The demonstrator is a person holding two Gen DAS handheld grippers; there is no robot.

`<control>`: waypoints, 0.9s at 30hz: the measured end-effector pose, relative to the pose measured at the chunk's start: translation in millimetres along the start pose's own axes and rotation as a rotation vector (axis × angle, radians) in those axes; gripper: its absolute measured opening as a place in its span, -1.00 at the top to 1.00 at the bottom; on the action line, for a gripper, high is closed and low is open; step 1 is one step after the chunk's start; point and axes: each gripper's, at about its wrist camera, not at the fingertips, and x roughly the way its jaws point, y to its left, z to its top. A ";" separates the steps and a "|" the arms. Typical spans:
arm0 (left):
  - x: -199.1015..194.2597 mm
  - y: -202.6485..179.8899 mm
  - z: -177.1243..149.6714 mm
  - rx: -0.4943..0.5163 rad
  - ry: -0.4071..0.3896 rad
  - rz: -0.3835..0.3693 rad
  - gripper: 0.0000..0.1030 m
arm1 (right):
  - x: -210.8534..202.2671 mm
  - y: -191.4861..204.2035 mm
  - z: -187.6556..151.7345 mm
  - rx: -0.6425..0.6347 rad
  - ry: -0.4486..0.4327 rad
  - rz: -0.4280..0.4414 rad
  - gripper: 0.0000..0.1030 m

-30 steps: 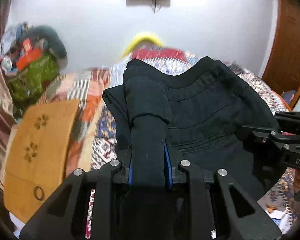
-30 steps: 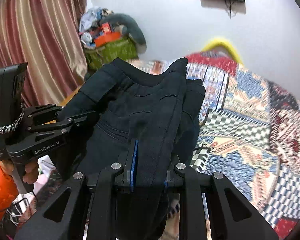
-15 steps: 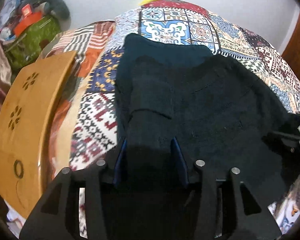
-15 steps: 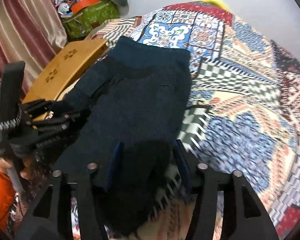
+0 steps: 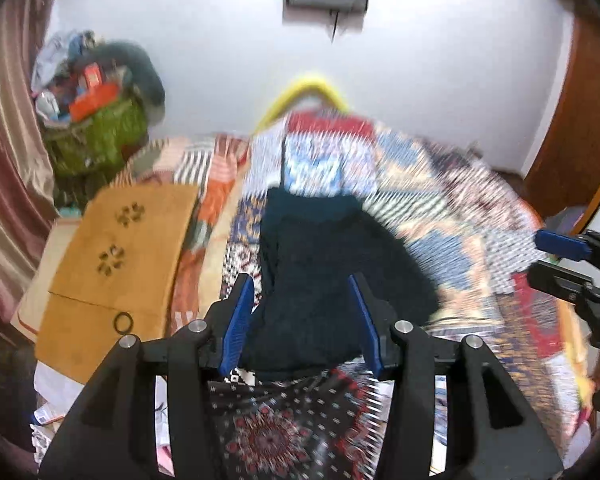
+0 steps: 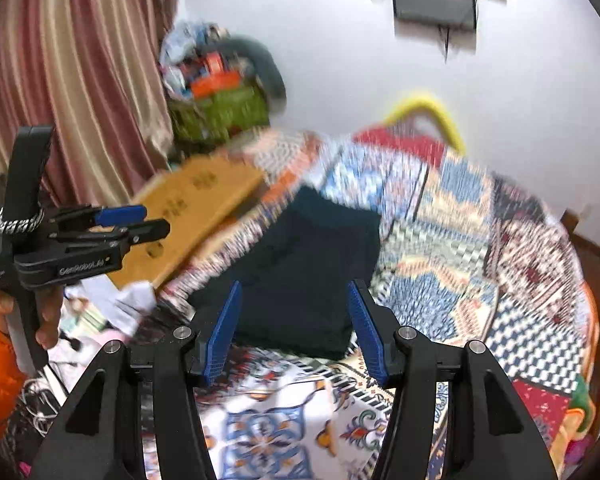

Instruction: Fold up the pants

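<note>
— On the patchwork-quilted bed point(image 5: 452, 200), where do the dark navy fabric pants point(image 5: 324, 280) lie now?

— Flat on the quilt as a compact, roughly rectangular stack, near the bed's left side, just beside the tan wooden board with paw-shaped cut-outs point(image 5: 120, 256). Blur hides the finer layers, so I cannot count the folds.

— And the left hand-held gripper point(image 5: 302, 320)?

— Its blue pads stand apart with nothing pinched between them; the pants show through the gap, lying on the bed beyond. The jaws have just been opening, and no cloth is between them.

— The right hand-held gripper point(image 6: 294, 328)?

— Same story: pads spread, empty, jaws lately opened, the pants seen on the quilt past the fingertips. In that view the other gripper shows at the left edge, gripped by a hand point(image 6: 48, 312) next to an orange sleeve.

— So how far along is the job?

— I judge it nearly done: the pants are released and sit folded small. What may be left is one more halving or some smoothing of edges; the blur keeps me from saying which.
</note>
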 end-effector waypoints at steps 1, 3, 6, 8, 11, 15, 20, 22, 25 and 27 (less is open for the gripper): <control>-18.3 -4.5 0.3 0.002 -0.027 -0.004 0.06 | -13.7 5.0 1.5 -0.006 -0.030 0.004 0.02; -58.9 -15.6 -0.1 0.011 -0.091 0.001 0.06 | -44.5 18.4 5.0 -0.016 -0.106 0.019 0.02; -113.5 -32.2 -5.4 0.022 -0.179 0.002 0.05 | -89.5 37.0 3.2 -0.034 -0.203 0.017 0.02; -148.0 -44.0 -13.7 0.032 -0.241 0.003 0.03 | -113.0 47.8 -1.4 -0.044 -0.261 0.013 0.02; -189.7 -57.6 -29.0 0.031 -0.322 -0.007 -0.07 | -143.5 63.6 -12.7 -0.050 -0.350 0.013 0.02; -229.4 -73.7 -54.5 0.029 -0.411 0.004 -0.11 | -174.4 77.5 -34.9 -0.043 -0.443 0.006 0.02; -258.1 -98.5 -88.2 0.083 -0.533 0.059 -0.54 | -189.8 88.4 -58.1 -0.025 -0.497 -0.029 -0.15; -263.7 -103.7 -97.3 0.087 -0.561 0.067 -0.85 | -192.9 92.1 -66.3 -0.021 -0.517 -0.074 -0.44; -266.4 -106.8 -106.7 0.086 -0.585 0.077 -0.95 | -193.1 92.3 -71.8 -0.004 -0.530 -0.101 -0.74; -264.1 -105.9 -108.7 0.072 -0.575 0.064 -0.99 | -195.9 92.5 -73.9 0.012 -0.530 -0.110 -0.88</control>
